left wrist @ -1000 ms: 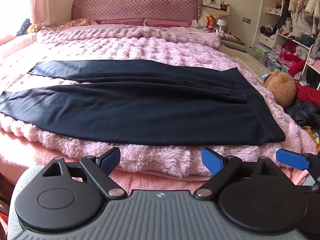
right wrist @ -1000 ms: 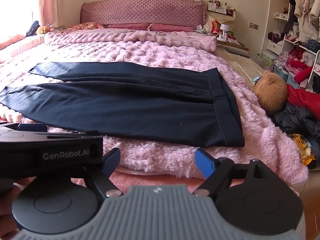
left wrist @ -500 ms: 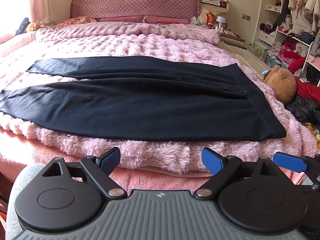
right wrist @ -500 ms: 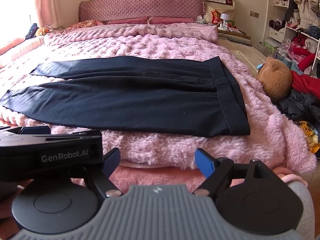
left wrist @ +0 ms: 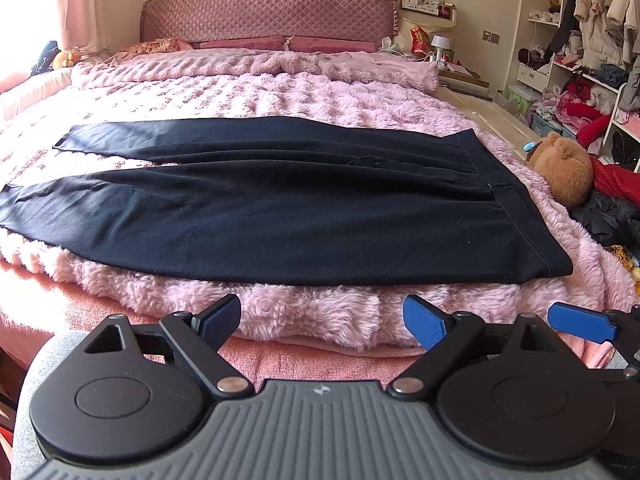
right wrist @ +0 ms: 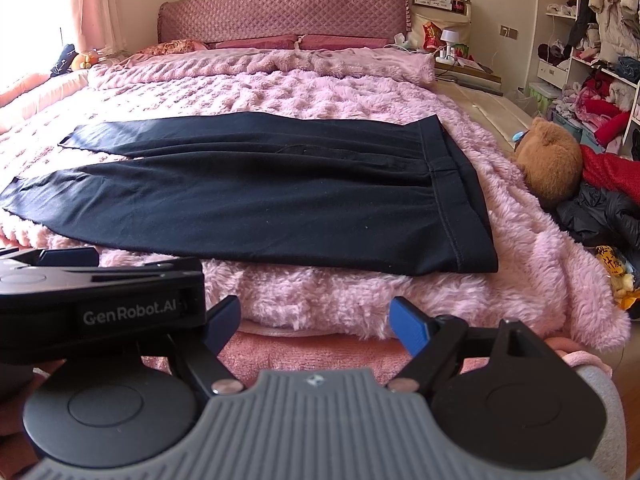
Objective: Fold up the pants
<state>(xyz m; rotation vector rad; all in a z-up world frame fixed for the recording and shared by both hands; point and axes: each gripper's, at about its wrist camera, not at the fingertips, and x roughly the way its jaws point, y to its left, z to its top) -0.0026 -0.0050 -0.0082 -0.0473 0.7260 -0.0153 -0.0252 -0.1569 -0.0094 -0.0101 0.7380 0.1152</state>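
pants (left wrist: 280,208) flat on bed (left wrist: 320,96), beyond both fingers, untouched | left gripper (left wrist: 322,320) spread, empty | right gripper (right wrist: 314,322) spread, empty

Both fisheye views look from low at the foot-side edge of the bed (left wrist: 304,316), facing across the spread black pants (left wrist: 280,208) toward the quilted headboard (left wrist: 268,12) at the top of the frame. The left wrist view has the left hand-held gripper (left wrist: 322,318) along its bottom edge and a blue fingertip of the other gripper at lower right. The right wrist view sits just beside it, with the right hand-held gripper (right wrist: 316,320) at the bottom and the other gripper's body at lower left; both share pants, bed and teddy bear (right wrist: 550,160).
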